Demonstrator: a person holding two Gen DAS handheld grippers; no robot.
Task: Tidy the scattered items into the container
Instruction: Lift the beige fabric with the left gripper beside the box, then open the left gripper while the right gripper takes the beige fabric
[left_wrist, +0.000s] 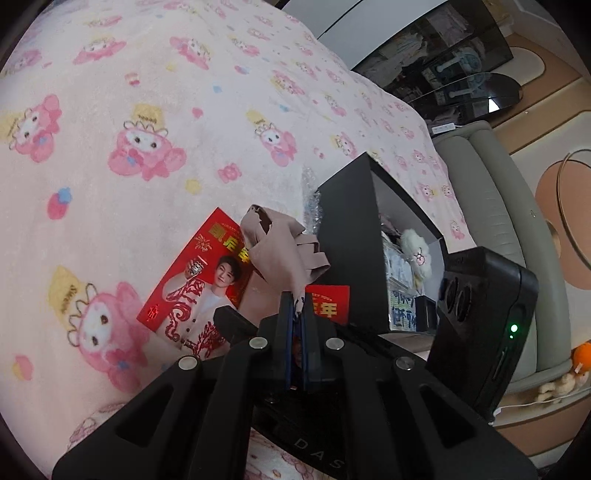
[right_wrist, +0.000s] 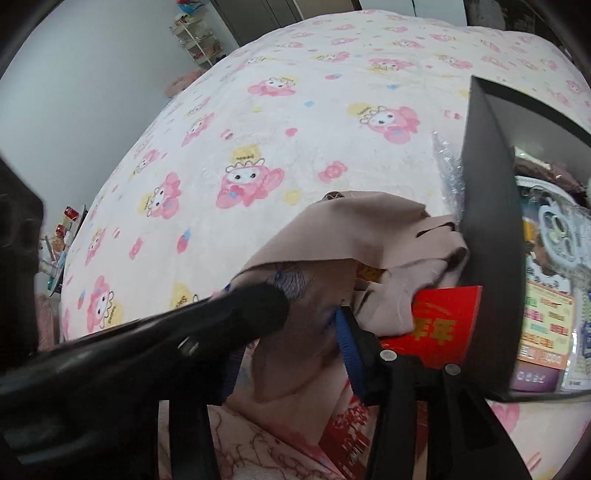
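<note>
On a bed spread with a pink cartoon-print blanket (left_wrist: 147, 110), my left gripper (left_wrist: 295, 306) pinches a beige cloth (left_wrist: 280, 254) between its blue pads, the fabric bunched and lifted above a large red printed card (left_wrist: 192, 291). A smaller red envelope (left_wrist: 330, 301) lies against the black box (left_wrist: 351, 236), which stands open just beside the cloth and already holds a white plush toy (left_wrist: 415, 251) and printed packets. Crumpled bubble wrap (left_wrist: 312, 206) sits behind the cloth. My right gripper (right_wrist: 291, 332) is spread wide around the same cloth, its fingers not closed on it.
</note>
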